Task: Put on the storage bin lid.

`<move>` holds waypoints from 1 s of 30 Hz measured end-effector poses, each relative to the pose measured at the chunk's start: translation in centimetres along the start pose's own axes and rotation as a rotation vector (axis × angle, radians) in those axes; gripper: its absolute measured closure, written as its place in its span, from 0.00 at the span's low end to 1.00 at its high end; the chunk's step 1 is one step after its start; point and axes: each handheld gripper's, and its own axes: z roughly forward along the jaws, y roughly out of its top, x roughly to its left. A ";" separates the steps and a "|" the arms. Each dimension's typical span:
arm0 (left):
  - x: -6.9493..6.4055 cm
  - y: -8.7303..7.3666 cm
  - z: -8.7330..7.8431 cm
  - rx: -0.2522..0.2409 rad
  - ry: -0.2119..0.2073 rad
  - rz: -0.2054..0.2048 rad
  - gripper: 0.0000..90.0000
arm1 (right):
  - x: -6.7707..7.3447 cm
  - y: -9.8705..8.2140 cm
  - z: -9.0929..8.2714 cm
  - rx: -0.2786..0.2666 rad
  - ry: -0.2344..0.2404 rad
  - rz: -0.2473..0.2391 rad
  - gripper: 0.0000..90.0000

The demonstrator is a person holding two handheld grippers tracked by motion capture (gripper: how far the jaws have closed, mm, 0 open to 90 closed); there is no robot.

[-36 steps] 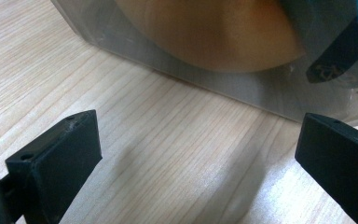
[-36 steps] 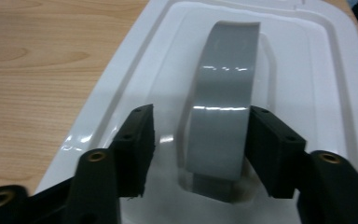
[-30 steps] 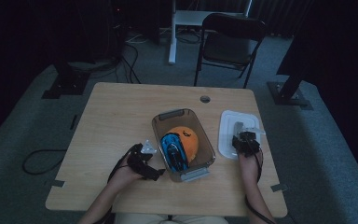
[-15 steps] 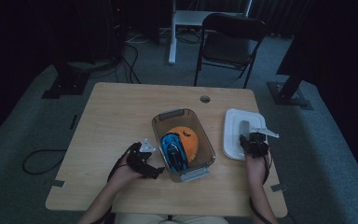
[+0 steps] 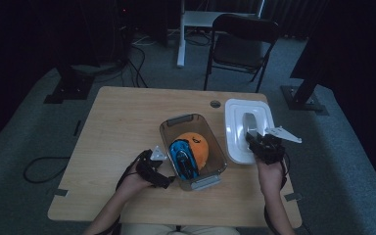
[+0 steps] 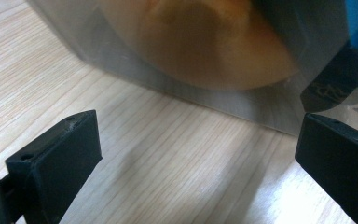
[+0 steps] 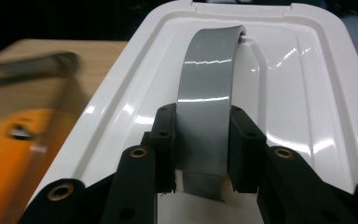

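Lid (image 5: 247, 129) off the bin (image 5: 192, 149), right of it, gripped by grey handle (image 7: 207, 100) in right gripper (image 7: 200, 151). Left gripper (image 6: 198, 154) spread wide beside bin wall, empty. Toys inside; closing left to do.

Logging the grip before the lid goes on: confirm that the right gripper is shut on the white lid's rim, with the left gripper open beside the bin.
Not the rim: the right gripper is shut on the white lid's grey handle, as the right gripper view shows. The left gripper is open beside the bin.
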 end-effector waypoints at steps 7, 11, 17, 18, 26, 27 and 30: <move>-1.1 1.2 0.7 0.003 -0.030 0.037 0.01 | 3.6 1.5 -0.6 -0.017 0.126 -0.073 0.75; -1.4 1.3 1.0 0.000 -0.035 0.042 0.01 | 5.9 1.8 -0.1 0.002 0.201 -0.133 0.75; -1.1 0.6 0.7 -0.003 -0.015 0.020 0.01 | 8.5 1.5 0.8 0.040 0.319 -0.172 0.75; -1.0 0.5 0.6 -0.006 -0.015 0.013 0.01 | 8.5 1.5 0.8 0.040 0.319 -0.172 0.75; -0.6 -0.2 0.1 -0.009 -0.002 -0.002 0.01 | 10.4 1.0 1.6 0.083 0.382 -0.200 0.75; -0.5 -0.2 0.1 -0.008 -0.002 0.000 0.01 | 10.5 0.9 1.7 0.085 0.388 -0.204 0.75; -0.4 -0.3 -0.1 -0.010 0.000 -0.004 0.01 | 11.0 0.7 2.0 0.101 0.394 -0.219 0.75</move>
